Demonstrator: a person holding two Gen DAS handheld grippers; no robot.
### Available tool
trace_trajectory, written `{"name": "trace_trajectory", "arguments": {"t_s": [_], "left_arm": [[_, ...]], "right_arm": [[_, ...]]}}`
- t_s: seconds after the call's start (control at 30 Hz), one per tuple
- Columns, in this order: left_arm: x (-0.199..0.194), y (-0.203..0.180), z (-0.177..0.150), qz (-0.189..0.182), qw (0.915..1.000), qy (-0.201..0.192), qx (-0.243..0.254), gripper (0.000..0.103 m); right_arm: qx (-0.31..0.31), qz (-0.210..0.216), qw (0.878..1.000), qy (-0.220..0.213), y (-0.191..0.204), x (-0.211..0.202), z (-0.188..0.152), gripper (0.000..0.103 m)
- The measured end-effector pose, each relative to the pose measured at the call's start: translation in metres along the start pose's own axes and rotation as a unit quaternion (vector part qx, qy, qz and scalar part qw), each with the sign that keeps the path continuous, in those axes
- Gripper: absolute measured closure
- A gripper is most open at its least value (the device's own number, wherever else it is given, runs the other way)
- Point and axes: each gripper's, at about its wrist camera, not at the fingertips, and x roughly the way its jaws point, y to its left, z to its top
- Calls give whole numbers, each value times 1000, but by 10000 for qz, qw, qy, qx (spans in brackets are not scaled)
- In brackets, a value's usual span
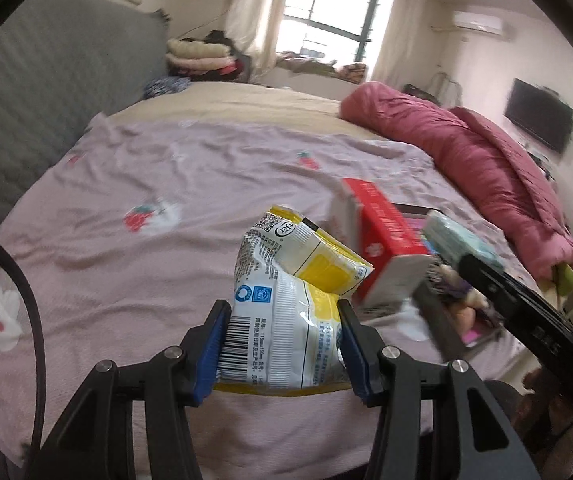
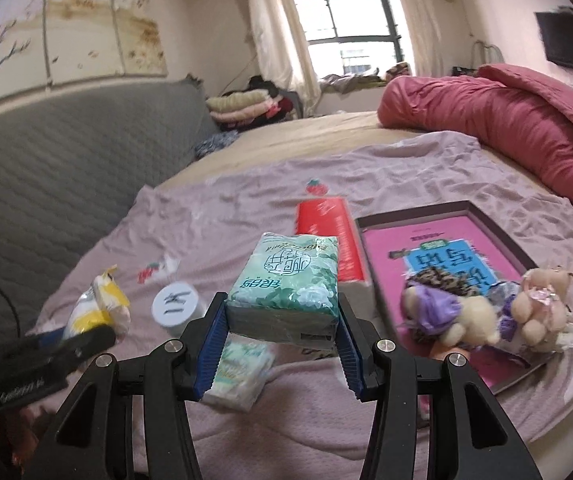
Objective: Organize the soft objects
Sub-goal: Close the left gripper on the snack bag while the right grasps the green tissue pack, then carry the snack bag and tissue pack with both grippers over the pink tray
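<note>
My left gripper (image 1: 284, 312) is shut on a crumpled yellow and white packet (image 1: 298, 300), held above the pink sheet; the packet also shows in the right wrist view (image 2: 102, 304). My right gripper (image 2: 282, 312) is shut on a green tissue pack (image 2: 290, 284), lifted over the bed; the pack also shows in the left wrist view (image 1: 458, 240). A second small tissue pack (image 2: 242, 372) lies on the sheet under it. A red and white box (image 2: 332, 240) lies beyond. Plush bears (image 2: 486, 312) sit on a pink lidded tray (image 2: 442, 236) at right.
A white round lid (image 2: 176, 304) lies on the pink strawberry sheet (image 1: 166, 184). A rolled red quilt (image 1: 478, 160) runs along the bed's right side. A grey padded headboard (image 1: 46, 92) is at left. Folded bedding (image 2: 242, 108) is stacked by the window.
</note>
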Motion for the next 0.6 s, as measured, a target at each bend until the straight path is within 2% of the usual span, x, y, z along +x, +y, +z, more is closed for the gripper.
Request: {"name": "trace_trajectory", "arguments": {"t_s": [0.23,0.6], "left_arm": [[-2,-51,7,-272,9993,135,209,50],[1,-118,15,-554,9959,124,705,50]], "right_arm": [[386,-302,9985,-254,-41,-20,8,51],[866,-801,9915,-554,-100,-45,12,51]]}}
